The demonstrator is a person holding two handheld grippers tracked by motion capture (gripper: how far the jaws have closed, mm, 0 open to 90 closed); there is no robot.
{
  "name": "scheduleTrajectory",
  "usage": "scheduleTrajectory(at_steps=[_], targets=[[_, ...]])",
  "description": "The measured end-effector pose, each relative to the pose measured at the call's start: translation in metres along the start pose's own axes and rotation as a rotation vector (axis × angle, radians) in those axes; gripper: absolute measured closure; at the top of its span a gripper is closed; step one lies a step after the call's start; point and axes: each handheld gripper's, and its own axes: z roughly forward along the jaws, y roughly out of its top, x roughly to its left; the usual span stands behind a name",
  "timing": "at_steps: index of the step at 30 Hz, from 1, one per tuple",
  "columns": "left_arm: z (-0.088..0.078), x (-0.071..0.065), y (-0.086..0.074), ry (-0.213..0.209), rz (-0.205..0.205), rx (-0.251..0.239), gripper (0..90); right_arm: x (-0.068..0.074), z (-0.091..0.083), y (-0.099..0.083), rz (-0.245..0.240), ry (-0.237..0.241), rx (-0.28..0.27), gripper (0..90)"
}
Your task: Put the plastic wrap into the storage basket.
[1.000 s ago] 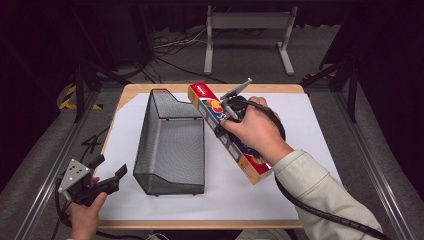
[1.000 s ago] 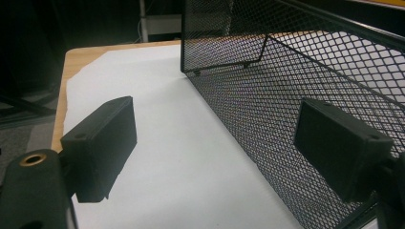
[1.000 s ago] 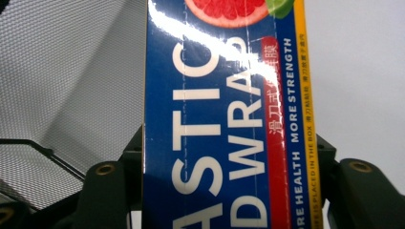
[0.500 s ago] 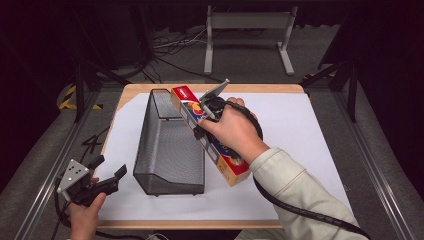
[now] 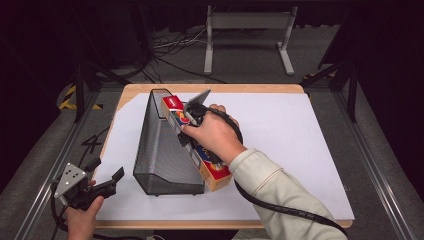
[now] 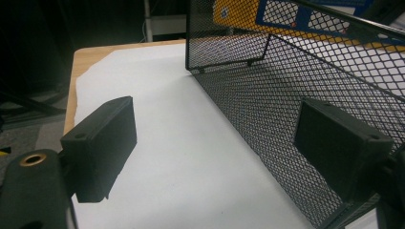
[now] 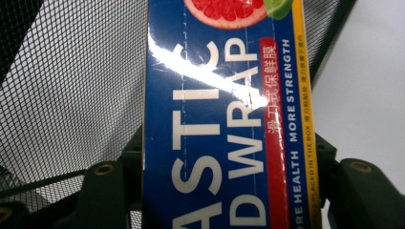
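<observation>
Left hand-held gripper (image 5: pixel 107 184): It sits at the near left corner of the bench, held by the person's left hand (image 5: pixel 80 220). Its two black jaws stand wide apart with nothing between them. A grey three-cornered plate sits on top of it.

What the left hand-held gripper sees: In the left gripper view the jaws point along the white sheet, and the wire basket's (image 6: pixel 305 95) side is just beside the jaw on the right of that view.

White sheet (image 5: pixel 310 150): A big white sheet covers most of the wooden bench (image 5: pixel 260 88). Bare wood shows along the far edge and the near edge.

Wire basket (image 5: pixel 160 150): A black mesh basket stands on the sheet, left of the middle of the bench. It runs from near the far edge toward the near edge. The far end is tall and the near end is low.

Plastic wrap box (image 5: pixel 210 167): A long blue, red and yellow box lies tilted along the basket's right side, touching its rim. Its far end is up by the tall end of the basket. Its near end is down on the sheet by the basket's near right corner.

Right hand-held gripper (image 5: pixel 192 117): The person's right hand (image 5: pixel 212 135) holds it over the far half of the box. In the right gripper view the jaws sit on both sides of the box (image 7: pixel 224 143) and grip it. A black cable trails back along the sleeve.
</observation>
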Motion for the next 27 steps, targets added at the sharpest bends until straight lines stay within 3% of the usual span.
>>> scheduleTrajectory(at_steps=[10,27], targets=[[-0.004,0.001,-0.001,0.008,0.0,0.001,15.5,0.013,0.023,0.003,-0.012,-0.019,0.038,39.8],[-0.003,0.001,-0.002,0.013,0.001,0.0,15.6,0.02,0.044,0.008,-0.043,-0.082,0.072,39.1]])
